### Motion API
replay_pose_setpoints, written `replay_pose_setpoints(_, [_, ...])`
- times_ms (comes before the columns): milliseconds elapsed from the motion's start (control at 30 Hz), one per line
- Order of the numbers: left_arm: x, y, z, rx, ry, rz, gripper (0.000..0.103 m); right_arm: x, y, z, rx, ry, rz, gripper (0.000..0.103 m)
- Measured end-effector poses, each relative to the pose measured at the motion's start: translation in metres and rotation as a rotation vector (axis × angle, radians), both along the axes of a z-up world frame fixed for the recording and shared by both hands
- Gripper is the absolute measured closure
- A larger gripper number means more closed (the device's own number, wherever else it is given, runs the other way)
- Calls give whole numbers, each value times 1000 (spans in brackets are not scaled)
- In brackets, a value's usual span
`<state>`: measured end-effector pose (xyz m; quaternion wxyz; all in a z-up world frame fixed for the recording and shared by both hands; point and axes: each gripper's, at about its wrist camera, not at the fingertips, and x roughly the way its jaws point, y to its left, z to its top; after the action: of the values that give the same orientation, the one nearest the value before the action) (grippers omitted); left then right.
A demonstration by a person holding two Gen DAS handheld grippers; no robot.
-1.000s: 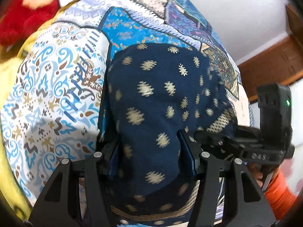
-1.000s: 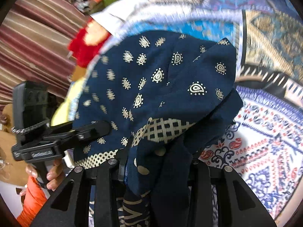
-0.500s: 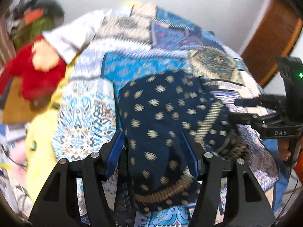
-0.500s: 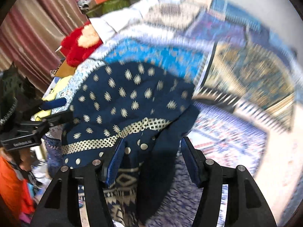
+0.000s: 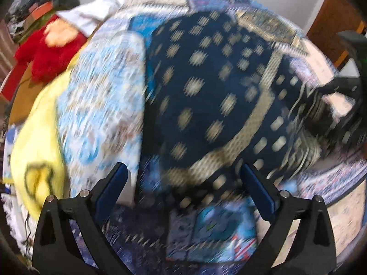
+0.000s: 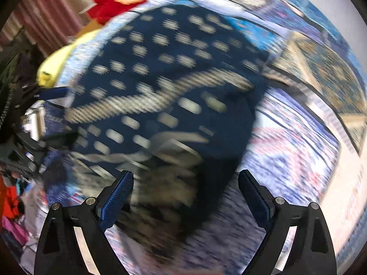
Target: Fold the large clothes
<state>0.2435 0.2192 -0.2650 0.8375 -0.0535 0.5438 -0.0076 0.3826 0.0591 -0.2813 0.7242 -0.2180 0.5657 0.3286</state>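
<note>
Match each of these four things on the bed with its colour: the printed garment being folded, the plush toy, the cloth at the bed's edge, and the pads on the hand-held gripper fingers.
Things:
1. printed garment
2. plush toy
3. cloth at the bed's edge
4. finger pads

Colours:
A. yellow
B. blue
C. navy with pale gold motifs
D. red with a peach patch

Pairs: 1-C, 2-D, 3-A, 4-B
</note>
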Motion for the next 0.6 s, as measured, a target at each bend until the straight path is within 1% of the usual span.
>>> replay_pose_setpoints(33, [-5,5,1,-33,-3,14,2,3,-8,-1,-2,4,-14,11])
replay_pose_setpoints(67, [-8,9,3,-52,-5,31,3,7,-19,0,13,28,-31,11])
replay_pose_setpoints(100, [-11,12,6,-35,-5,46,7,12,-32,3,35,51,-59,11])
replay_pose_setpoints(133, [-11,14,13,6,-17,62,8,15,-40,6,45,55,-75,11])
replay_pose_setpoints(167, [-11,15,22,19,-39,62,9,17,-46,10,54,48,-85,11])
replay_pose_setpoints(267, [-3,19,53,3,-127,67,9,23,-50,30,103,17,-93,11])
replay_pose_setpoints(333, [11,18,71,13,-173,61,9,31,-46,48,165,-13,-96,11])
replay_pose_setpoints(400, [29,17,82,20,-213,59,9,40,-36,63,225,-32,-99,11])
replay_pose_setpoints(433, [42,17,85,24,-224,63,9,46,-28,69,258,-34,-98,11])
replay_pose_setpoints(500, [67,17,83,38,-226,72,9,55,-10,70,297,-44,-111,11])
replay_pose_setpoints(567, [95,20,70,61,-194,103,9,66,9,63,292,-60,-124,11])
replay_pose_setpoints(600, [104,22,61,69,-177,113,9,72,20,57,265,-67,-135,11])
